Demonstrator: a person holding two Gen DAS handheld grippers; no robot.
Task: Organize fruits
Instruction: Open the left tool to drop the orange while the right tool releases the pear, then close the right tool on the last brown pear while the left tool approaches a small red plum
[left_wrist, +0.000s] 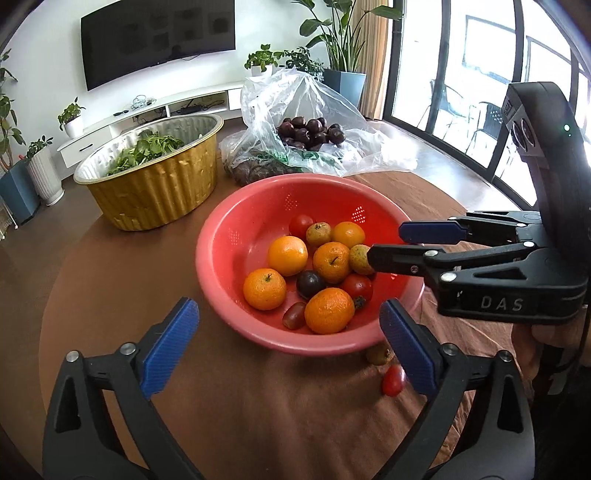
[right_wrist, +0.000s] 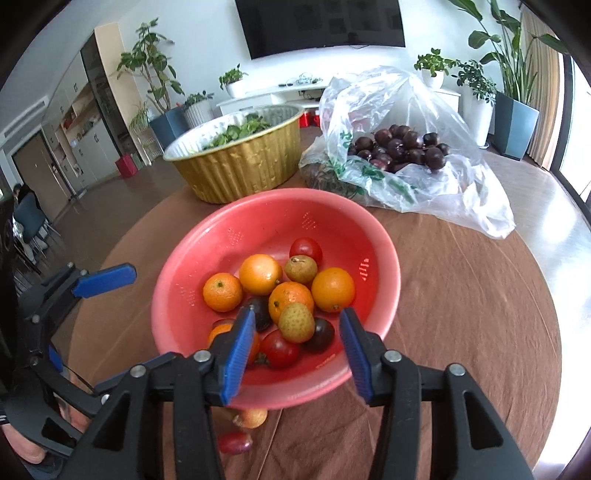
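Note:
A red colander bowl (left_wrist: 221, 258) (right_wrist: 173, 295) on the brown table holds several oranges (left_wrist: 287, 255), tomatoes, lychees and a dark plum (left_wrist: 310, 284). My left gripper (left_wrist: 288, 310) hangs open and wide over the bowl's near rim, with nothing between its pads. My right gripper (right_wrist: 298, 317) (left_wrist: 386, 243) reaches in from the right, low over the fruit. It is open, with its pads on either side of a lychee (right_wrist: 296, 322) and clear of it. Outside the bowl, by its near rim, lie a lychee (left_wrist: 377, 354) (right_wrist: 253, 417) and a small red tomato (left_wrist: 392, 380) (right_wrist: 235, 442).
A gold foil basin (left_wrist: 155, 192) with green leaves stands behind the bowl on the left. A clear plastic bag (left_wrist: 332, 110) with several dark plums (left_wrist: 310, 133) lies behind it on the right. The round table's edge curves close around them. A person sits far off (right_wrist: 24, 199).

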